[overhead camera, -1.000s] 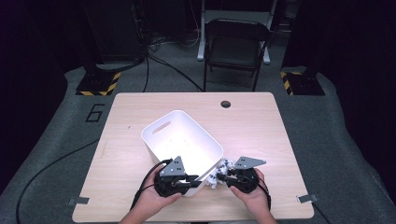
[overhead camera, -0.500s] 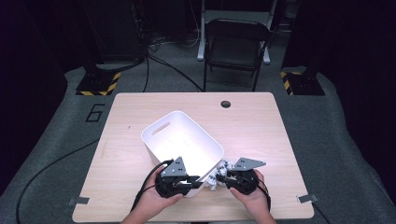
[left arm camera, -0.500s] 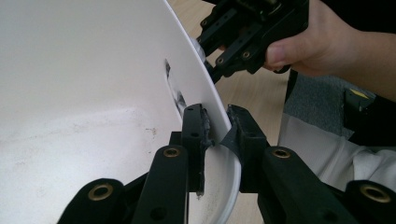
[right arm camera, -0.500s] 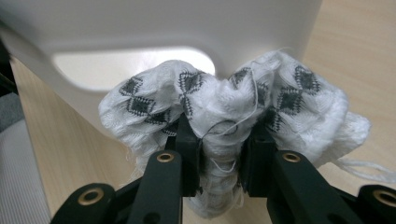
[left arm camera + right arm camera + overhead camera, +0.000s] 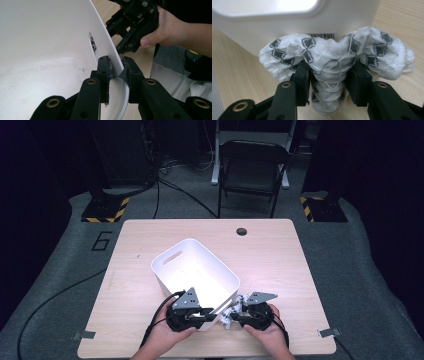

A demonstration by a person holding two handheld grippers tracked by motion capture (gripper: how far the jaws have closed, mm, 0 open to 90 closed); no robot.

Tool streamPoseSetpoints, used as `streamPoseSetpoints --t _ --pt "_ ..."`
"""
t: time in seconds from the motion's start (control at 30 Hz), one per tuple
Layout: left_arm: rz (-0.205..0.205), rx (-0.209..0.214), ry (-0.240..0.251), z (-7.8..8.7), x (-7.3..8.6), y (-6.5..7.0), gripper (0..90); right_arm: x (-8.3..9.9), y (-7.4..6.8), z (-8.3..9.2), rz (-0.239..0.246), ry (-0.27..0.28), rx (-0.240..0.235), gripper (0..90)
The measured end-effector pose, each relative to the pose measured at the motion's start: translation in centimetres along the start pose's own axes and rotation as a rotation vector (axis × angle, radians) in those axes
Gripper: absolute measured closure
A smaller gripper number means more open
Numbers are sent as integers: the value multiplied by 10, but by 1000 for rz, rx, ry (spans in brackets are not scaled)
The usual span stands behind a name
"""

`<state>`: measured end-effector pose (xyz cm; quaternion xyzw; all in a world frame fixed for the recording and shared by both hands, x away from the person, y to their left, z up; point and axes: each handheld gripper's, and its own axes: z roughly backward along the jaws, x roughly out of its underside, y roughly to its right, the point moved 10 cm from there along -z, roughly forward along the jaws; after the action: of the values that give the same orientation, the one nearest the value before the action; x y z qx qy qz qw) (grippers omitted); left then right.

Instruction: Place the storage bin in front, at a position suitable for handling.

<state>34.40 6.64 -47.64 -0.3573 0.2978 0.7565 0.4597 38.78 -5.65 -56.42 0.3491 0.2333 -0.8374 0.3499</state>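
With left tongs (image 5: 115, 71) clamping the bin (image 5: 172, 270) rim, our right tongs (image 5: 329, 75), just opening around the cloth (image 5: 332, 53), should lift it toward 11 o'clock into the bin.

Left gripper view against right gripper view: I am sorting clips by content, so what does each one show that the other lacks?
Left gripper view: its tongs clamp the white tub's rim, with the other hand beyond. Right gripper view: tongs around a bunched white cloth with black diamonds, and a barcode sticker. Both: the tub and the wooden table.
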Motion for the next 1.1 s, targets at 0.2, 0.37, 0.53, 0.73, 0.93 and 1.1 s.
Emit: streamPoseSetpoints --t 0.2,0.37,0.53,0.73,0.93,1.1 --pt "16 2 7 0 0 -3 773 -9 -2 12 40 86 6 472" --pt "15 -1 10 0 0 -3 773 -12 -2 14 64 114 32 375" --pt "19 14 11 1 1 -3 777 -15 -3 9 69 134 50 292" --pt "14 17 11 0 1 -2 778 -16 -8 -3 81 137 74 203" --pt "4 38 3 1 1 -1 777 -14 -6 -8 96 115 97 250" --pt "9 33 4 1 1 -2 776 -6 6 -8 25 89 43 606"
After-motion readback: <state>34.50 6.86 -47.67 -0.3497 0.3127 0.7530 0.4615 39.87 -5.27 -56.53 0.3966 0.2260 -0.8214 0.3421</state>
